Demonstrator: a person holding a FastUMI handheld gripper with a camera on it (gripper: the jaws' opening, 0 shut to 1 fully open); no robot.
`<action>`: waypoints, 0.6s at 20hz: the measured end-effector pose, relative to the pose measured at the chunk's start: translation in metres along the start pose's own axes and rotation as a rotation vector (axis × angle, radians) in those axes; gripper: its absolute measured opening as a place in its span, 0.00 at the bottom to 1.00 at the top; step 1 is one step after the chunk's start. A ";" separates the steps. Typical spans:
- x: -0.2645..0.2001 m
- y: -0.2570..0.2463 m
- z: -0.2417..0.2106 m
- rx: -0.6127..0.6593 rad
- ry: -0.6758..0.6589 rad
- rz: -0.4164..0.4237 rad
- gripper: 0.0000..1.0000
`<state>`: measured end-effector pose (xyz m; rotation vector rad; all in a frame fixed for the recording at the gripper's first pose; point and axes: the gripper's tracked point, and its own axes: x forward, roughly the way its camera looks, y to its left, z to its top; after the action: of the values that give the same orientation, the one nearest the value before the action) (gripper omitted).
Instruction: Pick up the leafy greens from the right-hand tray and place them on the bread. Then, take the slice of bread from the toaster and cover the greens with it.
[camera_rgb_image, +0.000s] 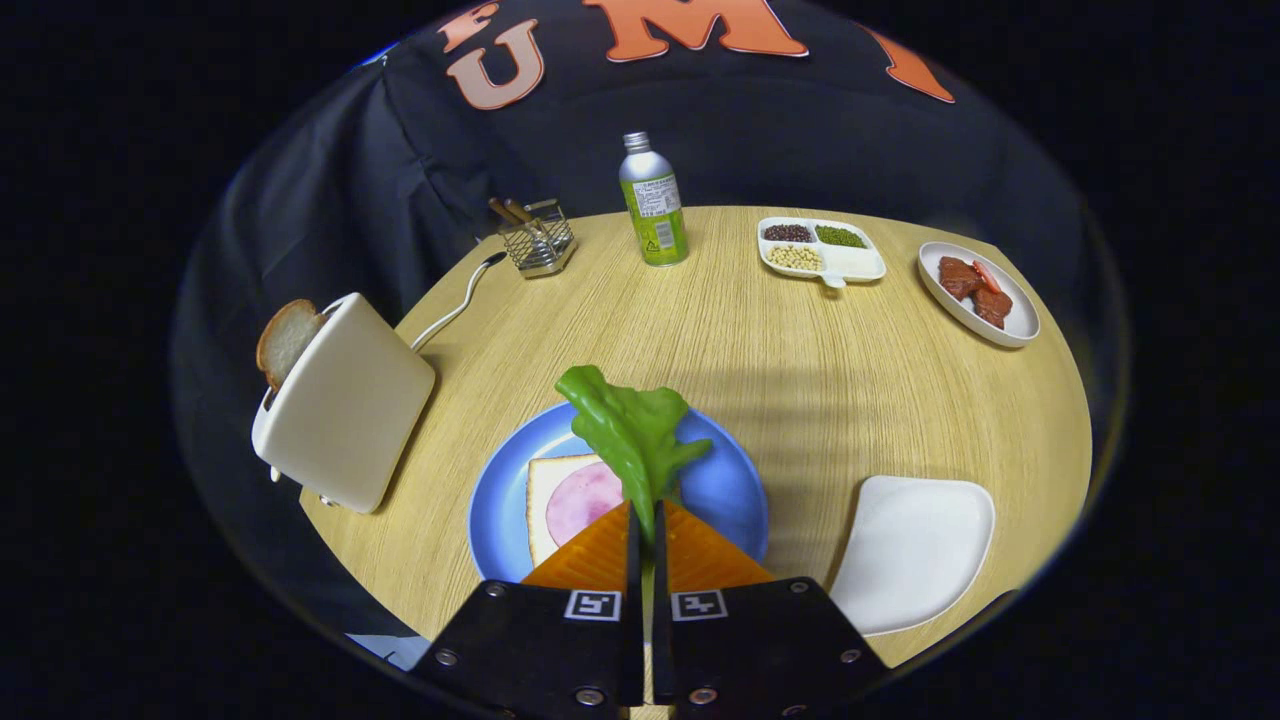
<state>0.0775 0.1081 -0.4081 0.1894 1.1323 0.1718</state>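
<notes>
The tongs (645, 520) grip the leafy greens (632, 432) above the bread (560, 500) on the blue plate (725, 490) — releasing off-centre risks the leaf draping onto the plate, not the ham.

The leafy greens (633, 432) are pinched by the stem between the closed orange fingers (598, 552) of the claw (646, 520) above the blue plate (728, 486), where ham-topped bread (548, 492) lies, with the toaster (345, 405) and its bread slice (285, 340) seen left.
</notes>
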 end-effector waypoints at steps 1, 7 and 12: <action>0.002 0.003 0.000 0.004 0.002 0.004 0.04; 0.006 0.025 -0.002 0.020 0.029 0.050 0.16; 0.000 0.031 0.006 -0.020 0.010 0.025 0.46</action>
<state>0.0813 0.1380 -0.3984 0.1853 1.1378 0.2064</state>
